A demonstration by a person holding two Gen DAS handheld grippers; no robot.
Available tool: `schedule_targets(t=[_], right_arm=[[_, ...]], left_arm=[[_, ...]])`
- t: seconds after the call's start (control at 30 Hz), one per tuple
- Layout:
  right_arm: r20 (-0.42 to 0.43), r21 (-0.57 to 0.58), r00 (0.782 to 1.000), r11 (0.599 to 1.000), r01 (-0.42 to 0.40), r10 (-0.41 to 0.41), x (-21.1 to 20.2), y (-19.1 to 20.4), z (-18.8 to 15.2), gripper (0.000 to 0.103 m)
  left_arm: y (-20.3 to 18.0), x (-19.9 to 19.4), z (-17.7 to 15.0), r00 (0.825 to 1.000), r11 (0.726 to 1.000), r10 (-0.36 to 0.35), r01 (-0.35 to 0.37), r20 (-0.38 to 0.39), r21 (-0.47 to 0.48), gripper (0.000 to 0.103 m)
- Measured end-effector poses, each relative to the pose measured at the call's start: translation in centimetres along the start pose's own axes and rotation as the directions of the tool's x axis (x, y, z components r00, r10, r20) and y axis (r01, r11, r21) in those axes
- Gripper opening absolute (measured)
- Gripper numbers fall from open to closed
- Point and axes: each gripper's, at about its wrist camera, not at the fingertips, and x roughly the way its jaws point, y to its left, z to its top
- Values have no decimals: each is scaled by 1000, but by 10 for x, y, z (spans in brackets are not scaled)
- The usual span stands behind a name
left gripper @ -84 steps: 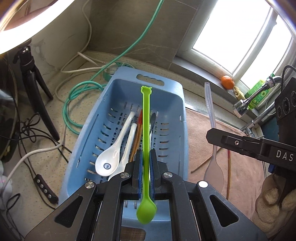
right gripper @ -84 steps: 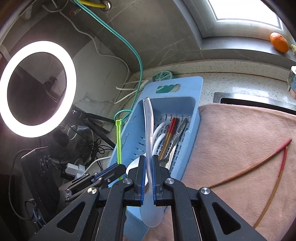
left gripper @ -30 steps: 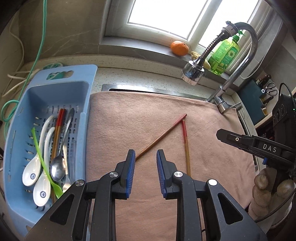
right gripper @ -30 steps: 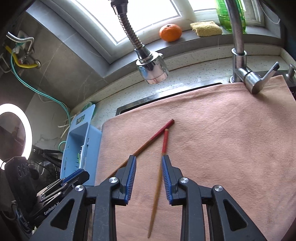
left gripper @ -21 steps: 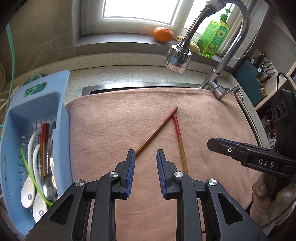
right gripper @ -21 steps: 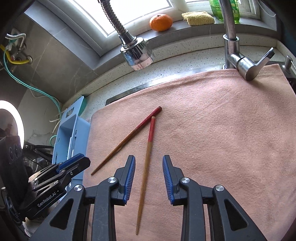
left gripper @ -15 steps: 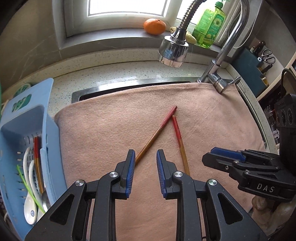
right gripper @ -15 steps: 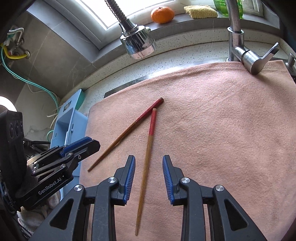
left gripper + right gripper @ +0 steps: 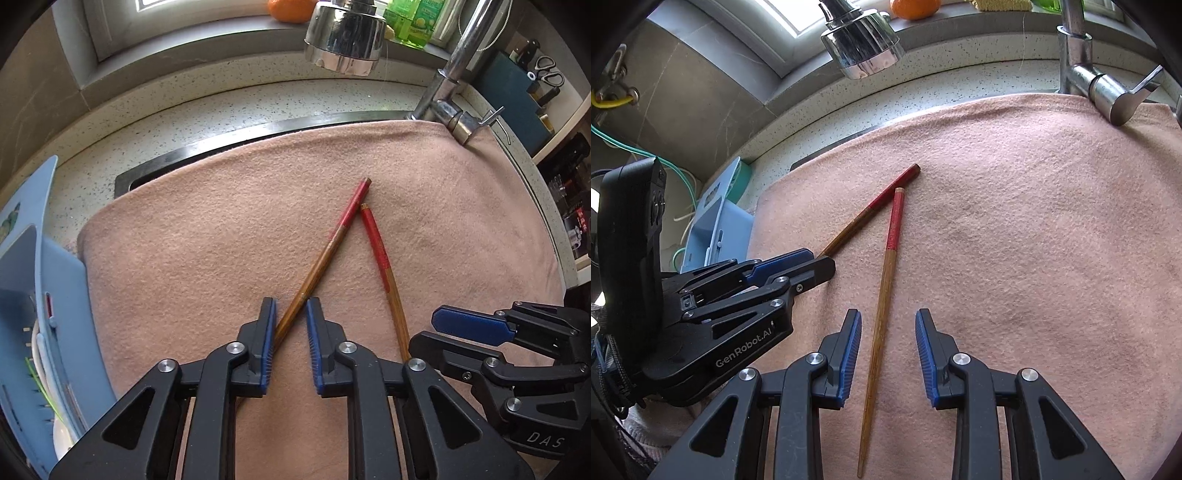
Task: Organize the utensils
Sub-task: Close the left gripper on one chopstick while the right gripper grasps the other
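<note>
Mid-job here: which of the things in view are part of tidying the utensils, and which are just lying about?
Part of the job:
- left chopstick, between the left gripper jaws, which have just been closing
- right chopstick, between the open right gripper jaws
- blue basket with spoons

Lying about:
- orange
- faucet
- spray head
- soap bottle
- towel

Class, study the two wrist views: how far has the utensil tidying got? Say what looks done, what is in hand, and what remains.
Done: spoons and a green utensil already lie in the blue basket. In hand: nothing is gripped yet; the left tongs have just been closing around the left chopstick, and the right tongs stand open astride the right chopstick. Left: lift both chopsticks off the pink towel into the basket.
</note>
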Motion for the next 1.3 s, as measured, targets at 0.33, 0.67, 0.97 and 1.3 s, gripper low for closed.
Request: schedule_targets(t=[0.33,0.67,0.97,1.3], right_arm=[[-24,-67,999,997,25,-26,16,15,2,28],[-34,-172,996,982,72,-79,25,29,-1,25],[-59,-162,997,986,40,-50,21,15,-1,9],[-53,-94,999,996,6,-11,6,-5,-16,6]], left_arm=[[6,-13,-28,1000,992,18,-16,20,-123,13],[9,-34,-79,999,971,35,-26,33,-237,13],[-11,-28,-79,994,987,103,-100,18,-125,16],[6,-34,-86,996,954,-54,72,68,-291,6]])
